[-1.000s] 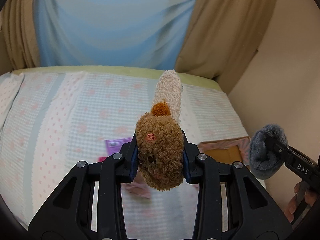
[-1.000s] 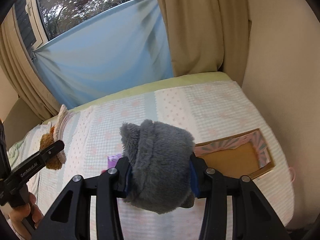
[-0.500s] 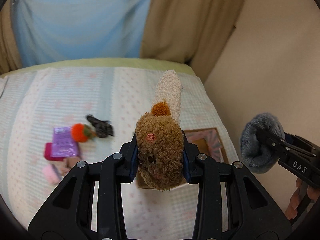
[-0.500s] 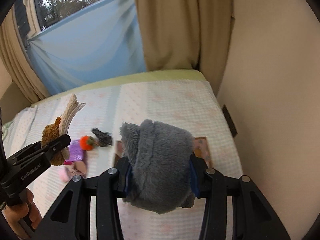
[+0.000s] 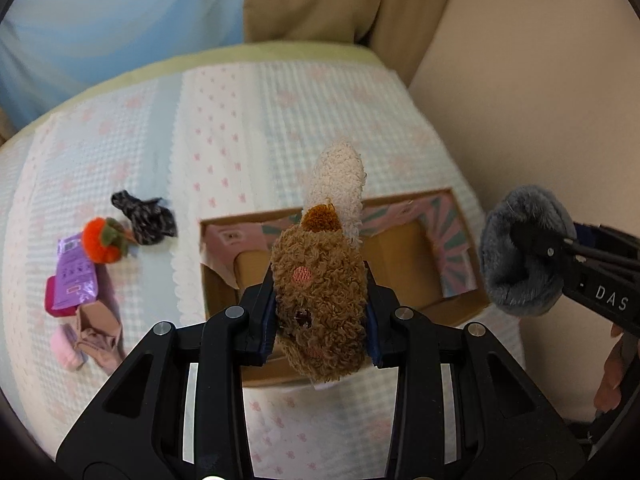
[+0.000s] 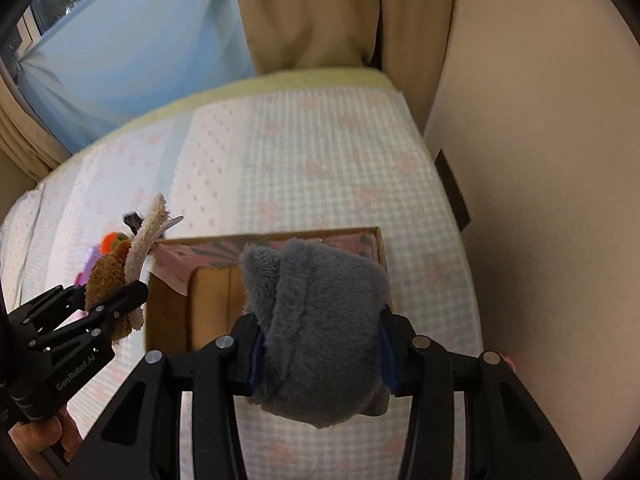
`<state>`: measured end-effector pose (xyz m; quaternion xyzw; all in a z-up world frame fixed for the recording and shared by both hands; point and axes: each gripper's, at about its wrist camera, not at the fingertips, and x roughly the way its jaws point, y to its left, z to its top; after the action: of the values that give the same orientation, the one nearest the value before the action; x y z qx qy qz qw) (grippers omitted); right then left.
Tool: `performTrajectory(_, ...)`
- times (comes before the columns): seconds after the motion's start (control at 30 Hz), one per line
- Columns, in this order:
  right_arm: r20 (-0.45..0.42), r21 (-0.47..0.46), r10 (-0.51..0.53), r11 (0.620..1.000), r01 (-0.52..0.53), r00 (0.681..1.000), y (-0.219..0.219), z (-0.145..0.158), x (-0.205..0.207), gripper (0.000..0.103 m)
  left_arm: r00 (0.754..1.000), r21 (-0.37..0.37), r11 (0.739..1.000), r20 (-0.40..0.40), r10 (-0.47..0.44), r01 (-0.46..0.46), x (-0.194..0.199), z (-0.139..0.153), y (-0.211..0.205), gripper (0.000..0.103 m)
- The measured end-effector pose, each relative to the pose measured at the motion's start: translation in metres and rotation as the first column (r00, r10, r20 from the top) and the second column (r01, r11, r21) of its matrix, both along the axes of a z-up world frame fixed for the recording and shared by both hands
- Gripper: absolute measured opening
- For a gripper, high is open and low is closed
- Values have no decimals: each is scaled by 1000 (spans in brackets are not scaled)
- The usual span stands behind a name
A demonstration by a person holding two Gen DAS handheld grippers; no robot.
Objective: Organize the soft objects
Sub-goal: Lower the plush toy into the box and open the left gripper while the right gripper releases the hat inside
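1. Your left claw (image 5: 320, 312) is squeezed shut on the brown plush toy (image 5: 320, 300). It holds the toy by its fat middle, up in the air over the cardboard box (image 5: 460, 304).
2. Your right claw (image 6: 320, 356) is pinched tight on the grey fluffy thing (image 6: 320, 320). It hangs above the near side of the same box.
3. Both toys look light and squishy. They bend and squash, so hold them around the thick part, not by a floppy end.
4. They will not break if they drop into the box.
5. More soft things lie on the bed (image 5: 248, 120) to the left: an orange pom-pom (image 5: 102, 240), a dark rag (image 5: 146, 220), a purple packet (image 5: 76, 276).
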<state>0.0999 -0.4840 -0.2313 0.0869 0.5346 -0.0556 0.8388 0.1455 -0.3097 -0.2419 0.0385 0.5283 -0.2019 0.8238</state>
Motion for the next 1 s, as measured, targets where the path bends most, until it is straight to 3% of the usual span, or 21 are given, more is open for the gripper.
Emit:
performTrajectory(0.37, -184, 62, 70, 996, -60, 980, -6, -111, 54, 41, 992, 167, 984, -113, -49, 67, 31, -103, -37, 31)
performTrajectory(0.5, -231, 82, 87, 994, -70, 969, -6, -136, 61, 41, 989, 218, 971, -127, -71, 98, 31, -121, -41, 31)
performTrajectory(0.67, -250, 109, 83, 992, -57, 965, -7, -144, 60, 43, 984, 285, 948, -144, -102, 140, 27, -136, -43, 32)
performTrajectory(0.7, -247, 109, 76, 993, -51, 966, -7, -144, 60, 48, 984, 293, 945, -141, -106, 144, 27, -136, -44, 41)
performTrajectory(0.73, -239, 114, 72, 992, -45, 968, -8, -144, 60, 53, 985, 309, 939, -127, -114, 149, 26, -136, -45, 69)
performTrajectory(0.77, -234, 126, 65, 991, -36, 970, -9, -144, 60, 70, 984, 325, 932, -129, -125, 161, 26, -136, -46, 91)
performTrajectory(0.8, -228, 140, 59, 990, -27, 972, -11, -144, 60, 87, 983, 333, 928, -133, -130, 168, 26, -137, -47, 102)
performTrajectory(0.83, -215, 176, 63, 984, -25, 975, -12, -144, 60, 102, 983, 327, 929, -124, -138, 172, 25, -135, -46, 103)
performTrajectory(1.0, -219, 159, 73, 987, -38, 973, -5, -144, 60, 103, 977, 311, 929, -132, -168, 202, 21, -137, -44, 103)
